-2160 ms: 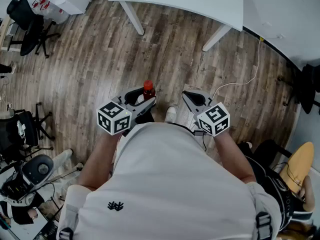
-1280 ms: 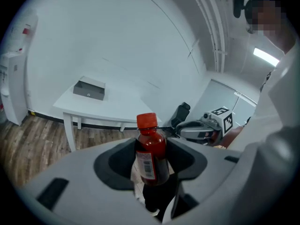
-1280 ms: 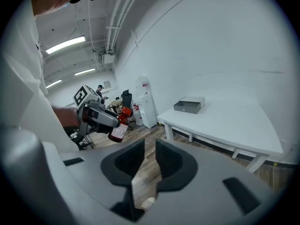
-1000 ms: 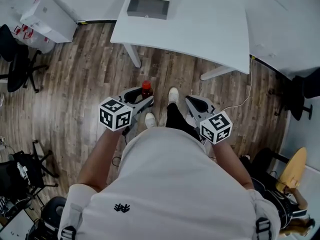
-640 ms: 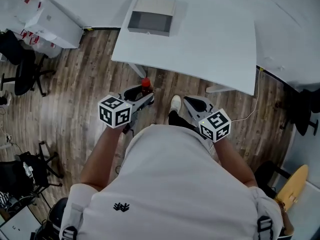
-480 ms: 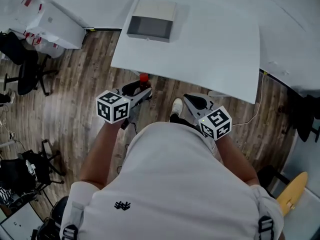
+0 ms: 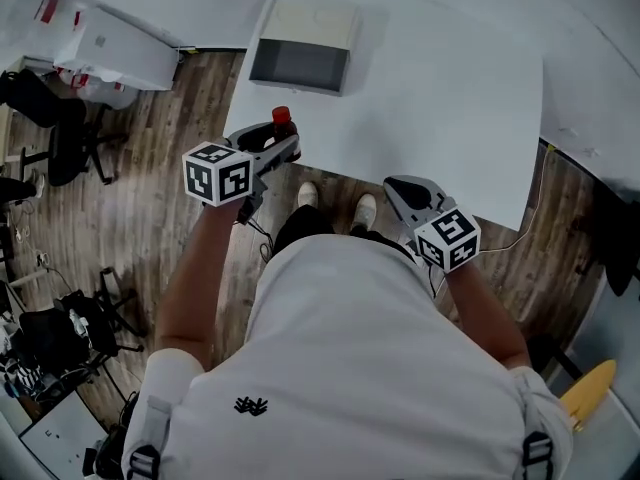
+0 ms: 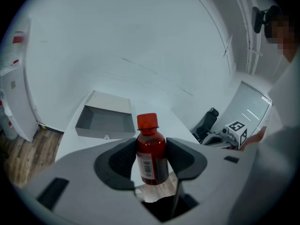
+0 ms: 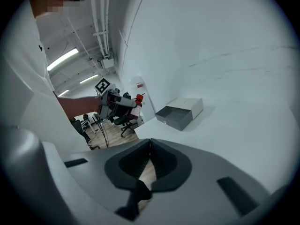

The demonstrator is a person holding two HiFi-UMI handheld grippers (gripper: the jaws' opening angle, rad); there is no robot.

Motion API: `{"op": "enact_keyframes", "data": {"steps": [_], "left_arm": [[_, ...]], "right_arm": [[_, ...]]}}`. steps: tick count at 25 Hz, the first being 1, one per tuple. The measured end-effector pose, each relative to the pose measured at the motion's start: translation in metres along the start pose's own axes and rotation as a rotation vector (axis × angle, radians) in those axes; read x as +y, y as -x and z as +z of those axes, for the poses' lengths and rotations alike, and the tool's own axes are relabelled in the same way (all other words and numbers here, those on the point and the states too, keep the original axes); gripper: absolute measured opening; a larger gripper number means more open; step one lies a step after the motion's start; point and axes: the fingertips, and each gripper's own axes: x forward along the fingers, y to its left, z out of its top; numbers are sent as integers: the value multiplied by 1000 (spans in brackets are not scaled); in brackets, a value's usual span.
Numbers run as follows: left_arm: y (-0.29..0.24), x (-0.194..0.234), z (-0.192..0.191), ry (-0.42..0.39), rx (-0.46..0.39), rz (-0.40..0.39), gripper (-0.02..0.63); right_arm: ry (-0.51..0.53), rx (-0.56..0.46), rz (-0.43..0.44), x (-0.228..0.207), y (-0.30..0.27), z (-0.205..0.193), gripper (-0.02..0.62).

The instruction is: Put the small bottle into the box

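A small bottle (image 8: 151, 151) of dark red liquid with a red cap stands upright between the jaws of my left gripper (image 8: 152, 158), which is shut on its body. In the head view that bottle (image 7: 282, 122) and left gripper (image 7: 275, 146) hover at the near left edge of the white table (image 7: 450, 98). The open grey box (image 7: 302, 62) lies on the table just beyond; it also shows as the box (image 8: 105, 121) and the box (image 9: 179, 114). My right gripper (image 7: 410, 193) is at the table's near edge, jaws shut and empty (image 9: 149, 165).
A wood-plank floor (image 7: 150, 188) spreads to the left with black office chairs (image 7: 55, 138). A white cabinet (image 7: 110, 53) stands at the far left. The person's shoes (image 7: 335, 208) show under the table edge. A white cable (image 7: 530, 218) trails at the right.
The person has walked up to the table. The left gripper has carried the bottle forward from over the floor to the table's near edge. The box has come closer.
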Motion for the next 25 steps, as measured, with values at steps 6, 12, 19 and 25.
{"op": "enact_keyframes", "data": {"steps": [6, 12, 19, 25], "left_arm": [[-31, 33, 35, -33, 35, -8, 206], [-75, 68, 61, -49, 98, -14, 206], [-109, 111, 66, -35, 183, -24, 206], [-128, 154, 67, -14, 240, -8, 206]], "right_arm": [[-42, -39, -72, -19, -9, 19, 6], [-99, -87, -157, -40, -15, 39, 6], [-167, -107, -224, -36, -35, 50, 6], [-205, -113, -270, -33, -56, 62, 6]]}}
